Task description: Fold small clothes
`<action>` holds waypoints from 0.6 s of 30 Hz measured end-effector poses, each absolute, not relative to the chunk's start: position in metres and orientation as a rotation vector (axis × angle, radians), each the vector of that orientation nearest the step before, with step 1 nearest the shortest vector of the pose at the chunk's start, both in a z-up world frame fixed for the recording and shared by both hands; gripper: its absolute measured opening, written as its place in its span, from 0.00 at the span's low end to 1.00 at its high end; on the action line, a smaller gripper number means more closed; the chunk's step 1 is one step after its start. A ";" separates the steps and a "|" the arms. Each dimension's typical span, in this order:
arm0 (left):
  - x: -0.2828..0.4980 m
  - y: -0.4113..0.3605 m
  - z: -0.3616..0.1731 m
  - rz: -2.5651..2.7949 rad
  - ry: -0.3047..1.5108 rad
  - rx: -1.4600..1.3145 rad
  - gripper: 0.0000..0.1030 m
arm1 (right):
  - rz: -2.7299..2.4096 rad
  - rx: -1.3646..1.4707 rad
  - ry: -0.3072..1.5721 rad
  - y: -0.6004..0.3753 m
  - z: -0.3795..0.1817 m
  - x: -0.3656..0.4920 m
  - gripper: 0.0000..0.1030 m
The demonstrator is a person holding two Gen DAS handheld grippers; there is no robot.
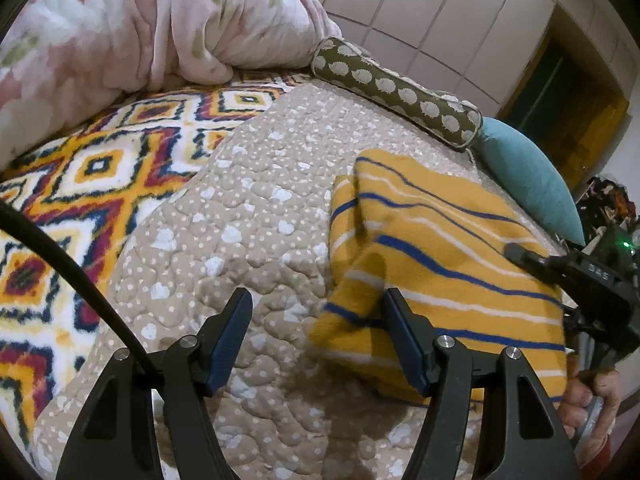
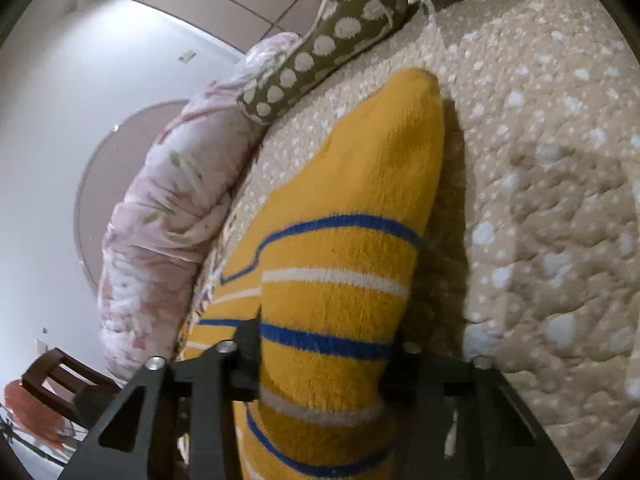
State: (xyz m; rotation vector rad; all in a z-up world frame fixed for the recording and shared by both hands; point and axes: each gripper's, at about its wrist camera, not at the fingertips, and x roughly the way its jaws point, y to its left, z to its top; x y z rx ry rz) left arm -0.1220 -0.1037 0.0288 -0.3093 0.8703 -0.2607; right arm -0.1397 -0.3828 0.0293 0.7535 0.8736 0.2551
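Garment (image 1: 448, 248): yellow striped, folded, long axis running away from right claw across the quilt (image 1: 256, 216)
Right claw (image 2: 320, 364): angled down, clamped on garment's near end
Left claw (image 1: 316, 328): wide, empty, angled down at garment's corner

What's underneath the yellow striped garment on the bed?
The yellow striped garment lies on the beige dotted quilt, which shows all around it. Whether anything else sits beneath it cannot be seen; the fabric covers that patch.

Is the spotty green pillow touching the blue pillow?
Touching. In the left wrist view, the spotty green pillow ends right against the blue pillow, with no gap showing between them.
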 end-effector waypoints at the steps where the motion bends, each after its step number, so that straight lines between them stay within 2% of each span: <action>1: -0.122 -0.104 0.029 -0.270 0.869 -0.316 0.66 | 0.252 0.748 0.862 -0.387 0.035 -0.143 0.37; 8: -0.124 -0.111 0.030 -0.276 0.860 -0.287 0.68 | 0.182 0.716 0.816 -0.425 0.059 -0.161 0.36; 16: -0.124 -0.097 0.046 -0.293 0.798 -0.348 0.69 | 0.230 0.756 0.874 -0.405 0.036 -0.151 0.37; 18: -0.118 -0.100 0.051 -0.305 0.797 -0.343 0.74 | 0.226 0.751 0.877 -0.405 0.034 -0.152 0.38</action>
